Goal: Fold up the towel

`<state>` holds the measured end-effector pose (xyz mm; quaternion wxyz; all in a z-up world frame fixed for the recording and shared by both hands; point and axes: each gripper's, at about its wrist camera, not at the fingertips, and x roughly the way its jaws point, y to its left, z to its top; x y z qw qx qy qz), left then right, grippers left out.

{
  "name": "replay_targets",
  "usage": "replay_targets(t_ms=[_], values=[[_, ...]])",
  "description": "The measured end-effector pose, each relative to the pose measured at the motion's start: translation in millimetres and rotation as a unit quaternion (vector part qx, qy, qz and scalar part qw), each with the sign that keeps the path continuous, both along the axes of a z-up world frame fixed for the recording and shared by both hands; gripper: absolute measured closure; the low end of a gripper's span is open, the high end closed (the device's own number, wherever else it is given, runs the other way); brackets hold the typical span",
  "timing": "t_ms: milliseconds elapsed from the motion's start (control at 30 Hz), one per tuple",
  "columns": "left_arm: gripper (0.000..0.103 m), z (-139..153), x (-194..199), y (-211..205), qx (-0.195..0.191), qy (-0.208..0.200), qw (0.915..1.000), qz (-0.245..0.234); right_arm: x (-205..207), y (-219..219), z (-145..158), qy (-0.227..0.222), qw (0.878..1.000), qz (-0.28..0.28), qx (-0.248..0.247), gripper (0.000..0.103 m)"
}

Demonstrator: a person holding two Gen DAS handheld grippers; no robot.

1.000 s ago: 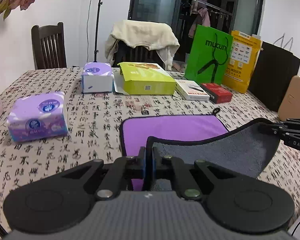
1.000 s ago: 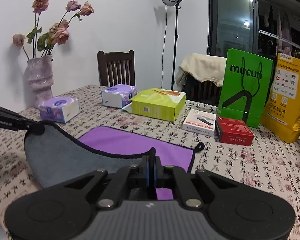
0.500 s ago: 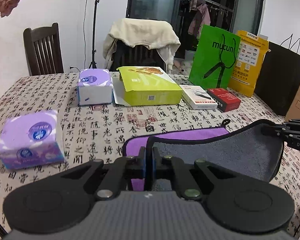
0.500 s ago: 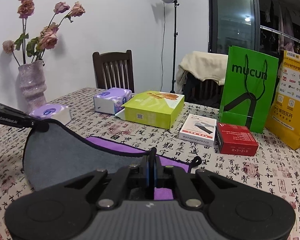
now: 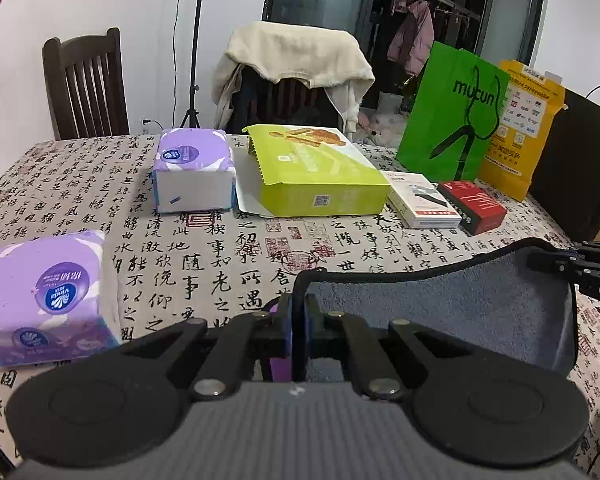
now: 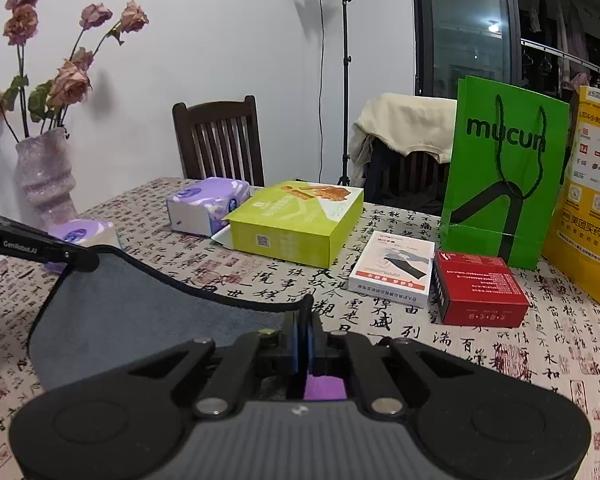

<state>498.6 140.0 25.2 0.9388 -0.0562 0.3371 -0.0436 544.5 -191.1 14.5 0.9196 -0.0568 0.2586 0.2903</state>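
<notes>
Since a second ago the towel's (image 5: 440,308) lifted grey edge has travelled toward the lime-green box (image 5: 316,172), now hiding nearly all the purple face. The left gripper (image 5: 298,312) and right gripper (image 6: 304,320) each stay pinched on a corner, towel slung between, short of the box.

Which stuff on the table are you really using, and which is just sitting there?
Using:
towel
left gripper, shut on a towel corner
right gripper, shut on the other corner

Just sitting there:
tissue packs
yellow-green box
white box
red box
green bag
vase
</notes>
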Motion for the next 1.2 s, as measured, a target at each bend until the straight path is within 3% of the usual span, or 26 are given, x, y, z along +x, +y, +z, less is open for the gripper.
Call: replay_targets(t_ms=[567, 1033, 1100, 1200], values=[[0.096, -37, 52, 10, -0.008, 0.036, 0.9993, 0.011, 55, 11, -34, 0.034, 0.999, -0.005, -0.006, 0.099], [0.093, -65, 67, 21, -0.018, 0.064, 0.9976, 0.019, 83, 10, -70, 0.085, 0.996, -0.014, -0.012, 0.098], [0.091, -65, 67, 22, -0.018, 0.066, 0.9975, 0.019, 84, 10, -72, 0.088, 0.996, -0.014, -0.014, 0.096], [0.072, -65, 66, 22, -0.011, 0.068, 0.9973, 0.025, 84, 11, -73, 0.089, 0.996, -0.017, -0.017, 0.094]])
